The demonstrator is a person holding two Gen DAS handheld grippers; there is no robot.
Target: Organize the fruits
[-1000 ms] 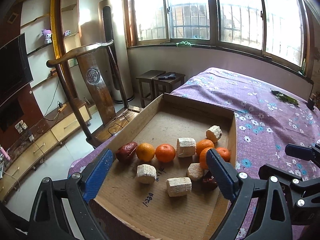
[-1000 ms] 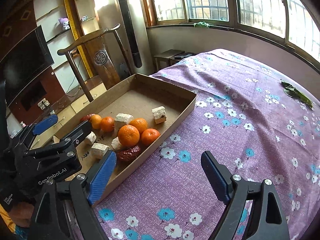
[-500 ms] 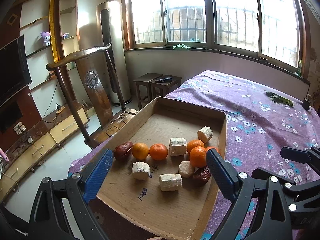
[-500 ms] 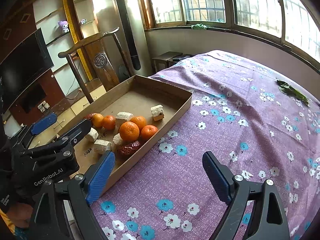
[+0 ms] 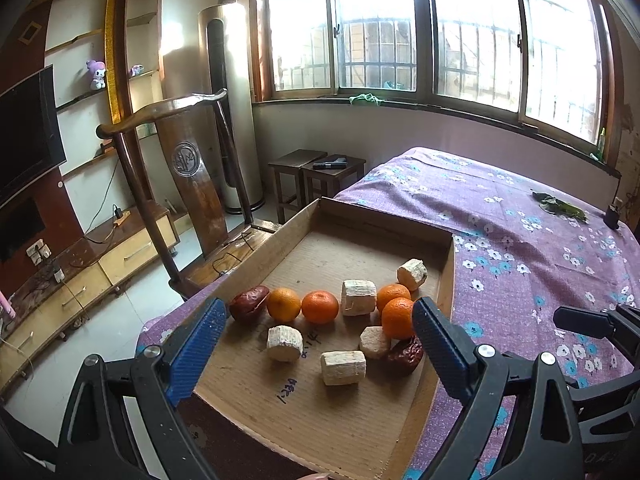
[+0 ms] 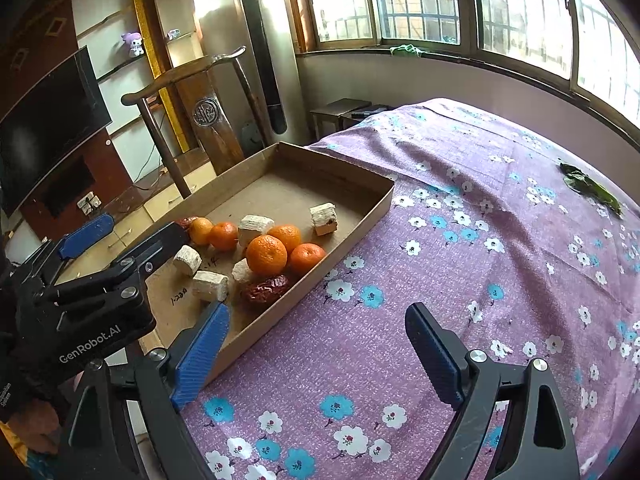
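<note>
A shallow cardboard tray (image 5: 447,280) (image 6: 360,216) lies on the bed's left side. It holds several oranges (image 5: 320,307) (image 6: 266,254), several pale cut chunks (image 5: 343,367) (image 6: 210,286) and two dark red dates (image 5: 405,356) (image 6: 266,289), loosely grouped. My left gripper (image 5: 316,354) is open and empty, held above the tray's near end. My right gripper (image 6: 316,356) is open and empty over the bedspread, to the right of the tray.
The purple flowered bedspread (image 6: 480,264) stretches to the right. A green leaf (image 6: 592,190) lies far right on it. A wooden chair (image 5: 188,168) stands left of the tray. Two small stools (image 5: 316,176) stand by the window wall.
Both grippers have drawn back and risen a little, so the tray looks smaller and farther. Both stay open. The fruits have not moved.
</note>
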